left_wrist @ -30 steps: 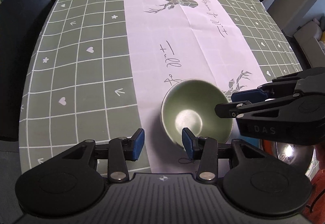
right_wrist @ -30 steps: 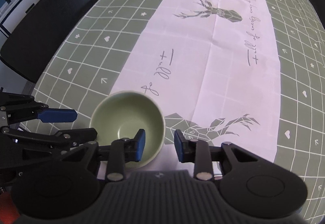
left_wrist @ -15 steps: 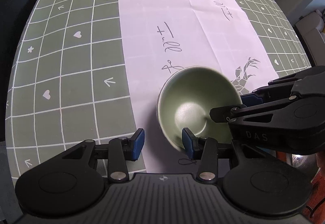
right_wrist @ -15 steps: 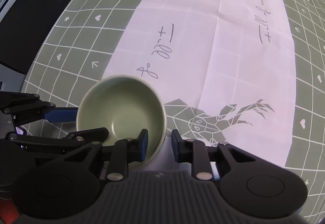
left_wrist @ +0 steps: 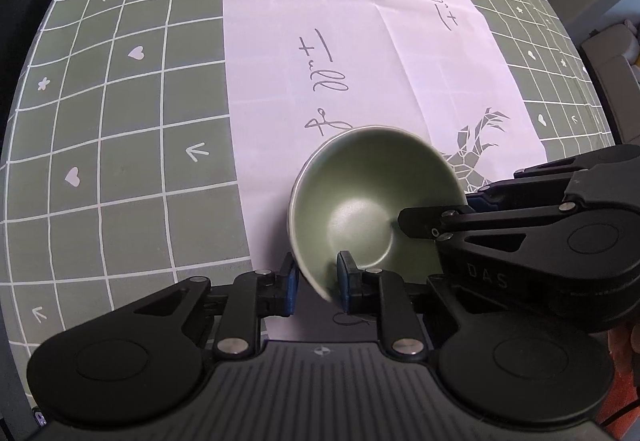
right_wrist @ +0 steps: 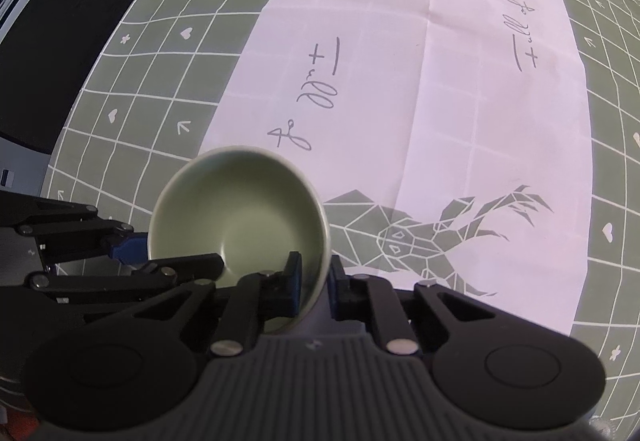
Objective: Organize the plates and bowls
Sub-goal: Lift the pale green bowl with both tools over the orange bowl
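One green bowl (left_wrist: pixel 372 201), two grippers, the left gripper (left_wrist: pixel 316 281) and the right gripper (right_wrist: pixel 314 277), one green grid-patterned tablecloth (left_wrist: pixel 120 121) with one white runner (left_wrist: pixel 340 41), and two printed deer heads in the left view

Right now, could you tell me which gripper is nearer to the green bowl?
Neither: both are on it. The left gripper has its fingers closed over the green bowl at its near rim, and the right gripper pinches the rim on the bowl's right side.

Bowl (left_wrist: pixel 372 201) matt green glaze, smooth; tablecloth (left_wrist: pixel 120 121) smooth cloth, creased; tongs (left_wrist: pixel 314 283) matt black plastic.
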A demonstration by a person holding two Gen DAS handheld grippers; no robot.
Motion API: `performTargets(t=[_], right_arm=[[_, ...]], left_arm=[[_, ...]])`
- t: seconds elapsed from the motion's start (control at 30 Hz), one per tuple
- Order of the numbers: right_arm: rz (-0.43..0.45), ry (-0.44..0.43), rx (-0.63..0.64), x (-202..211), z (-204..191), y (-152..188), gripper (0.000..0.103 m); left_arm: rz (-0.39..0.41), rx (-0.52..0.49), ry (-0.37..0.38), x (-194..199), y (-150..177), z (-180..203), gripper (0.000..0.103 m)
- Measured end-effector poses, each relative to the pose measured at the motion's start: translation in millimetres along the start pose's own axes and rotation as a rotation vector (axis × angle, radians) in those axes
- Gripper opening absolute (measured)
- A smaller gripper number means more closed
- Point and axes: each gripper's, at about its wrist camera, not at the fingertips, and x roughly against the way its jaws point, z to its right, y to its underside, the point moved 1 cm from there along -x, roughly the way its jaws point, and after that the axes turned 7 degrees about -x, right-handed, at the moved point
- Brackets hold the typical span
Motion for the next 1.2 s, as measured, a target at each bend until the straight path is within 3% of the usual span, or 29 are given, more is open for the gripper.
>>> performTargets(t=[0.57,1.2], right_arm=[[0.024,-0.036,0.005,22,-9,4,0.009],[0.144,-0.076,0.066,111,-13,38,0.009]], left_arm=[[0.011,0.05,0.007,25,8,-4,0.02],[0.114,0.012,-0.048,106,27,41,0.02]])
